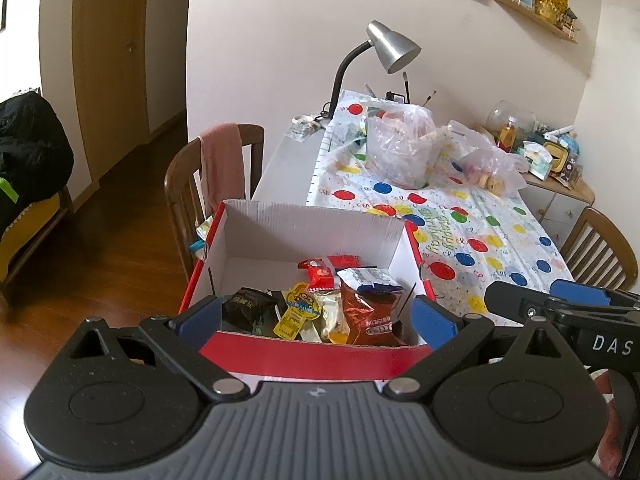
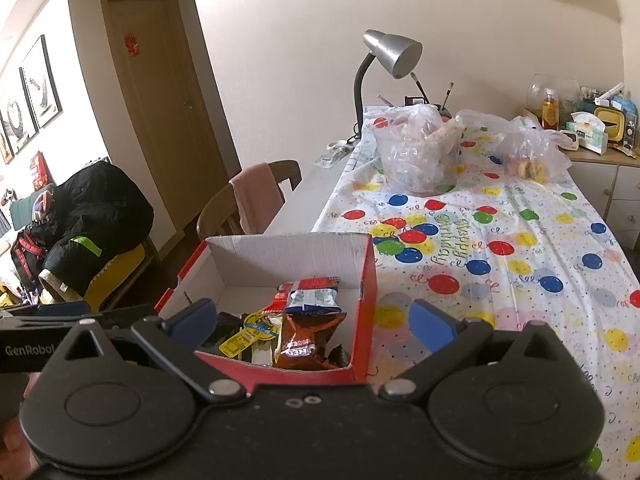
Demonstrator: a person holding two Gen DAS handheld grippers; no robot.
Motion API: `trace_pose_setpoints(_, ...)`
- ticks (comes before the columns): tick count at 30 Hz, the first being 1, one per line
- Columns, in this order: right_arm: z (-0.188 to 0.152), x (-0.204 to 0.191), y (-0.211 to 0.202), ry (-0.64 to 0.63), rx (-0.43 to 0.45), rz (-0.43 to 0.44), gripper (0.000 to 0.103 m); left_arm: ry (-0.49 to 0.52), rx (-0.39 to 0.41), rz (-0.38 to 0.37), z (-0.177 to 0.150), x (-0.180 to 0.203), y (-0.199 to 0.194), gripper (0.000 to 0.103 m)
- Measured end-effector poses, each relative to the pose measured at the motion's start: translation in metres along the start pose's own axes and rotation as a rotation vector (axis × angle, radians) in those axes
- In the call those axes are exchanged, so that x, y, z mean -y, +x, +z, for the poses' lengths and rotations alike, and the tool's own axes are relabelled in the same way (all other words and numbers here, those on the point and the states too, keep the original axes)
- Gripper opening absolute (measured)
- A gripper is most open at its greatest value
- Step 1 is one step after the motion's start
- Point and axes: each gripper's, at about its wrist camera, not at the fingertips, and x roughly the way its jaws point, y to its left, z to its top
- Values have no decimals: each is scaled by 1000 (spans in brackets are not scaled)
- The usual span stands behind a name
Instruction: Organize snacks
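A red cardboard box with a white inside (image 1: pixel 312 228) (image 2: pixel 280 252) stands at the near left corner of the table. It holds several snack packets: a dark red Oreo pack (image 1: pixel 370 312) (image 2: pixel 306 340), a yellow Minions packet (image 1: pixel 300 308) (image 2: pixel 250 332), a black packet (image 1: pixel 248 306), a small red packet (image 1: pixel 318 274) and a blue-white packet (image 2: pixel 314 296). My left gripper (image 1: pixel 316 320) is open and empty, its blue pads either side of the box's near wall. My right gripper (image 2: pixel 314 324) is open and empty, over the box's near right corner. It also shows in the left wrist view (image 1: pixel 560 304).
The table carries a balloon-print birthday cloth (image 2: pixel 500 248). Clear plastic bags of food (image 2: pixel 416 152) (image 2: pixel 528 156) sit at its far end by a silver desk lamp (image 2: pixel 394 56). A wooden chair with a pink towel (image 2: pixel 256 196) stands left of the table. A cluttered sideboard (image 2: pixel 592 136) is at far right.
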Motion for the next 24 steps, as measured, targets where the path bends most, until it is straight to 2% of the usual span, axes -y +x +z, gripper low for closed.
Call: trace_pose_setpoints(24,-2,3,4,21,-26,-1,103,-4,-48,-16,-5,2,8,102)
